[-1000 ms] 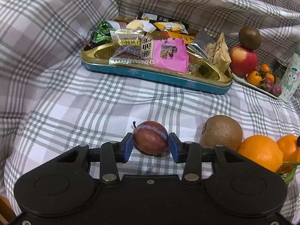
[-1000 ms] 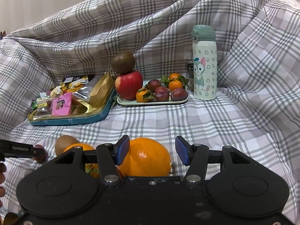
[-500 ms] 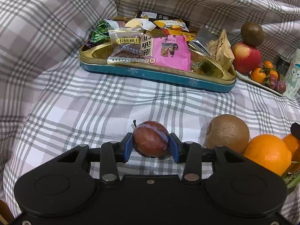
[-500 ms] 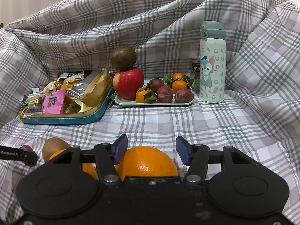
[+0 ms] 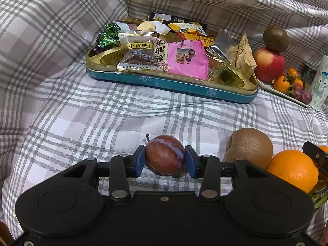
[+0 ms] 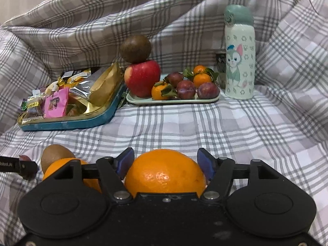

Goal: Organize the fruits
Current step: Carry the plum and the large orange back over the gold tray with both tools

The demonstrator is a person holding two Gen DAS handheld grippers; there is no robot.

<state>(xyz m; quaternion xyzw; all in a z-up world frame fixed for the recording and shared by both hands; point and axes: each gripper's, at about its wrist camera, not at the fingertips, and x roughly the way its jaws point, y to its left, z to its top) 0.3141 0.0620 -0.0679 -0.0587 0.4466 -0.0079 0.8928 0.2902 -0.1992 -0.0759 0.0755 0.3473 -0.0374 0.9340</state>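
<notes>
1. left gripper (image 5: 165, 159) clamped on plum (image 5: 165, 154), low over the plaid cloth (image 5: 102, 119)
2. right gripper (image 6: 165, 164) jaws opening, wide; orange (image 6: 165, 174) between, pads clear of it; kiwi (image 6: 54, 155) just left

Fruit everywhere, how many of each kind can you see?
Plums: 4
Tangerines: 3
Oranges: 2
Kiwis: 2
Apple: 1
Total: 12
</notes>
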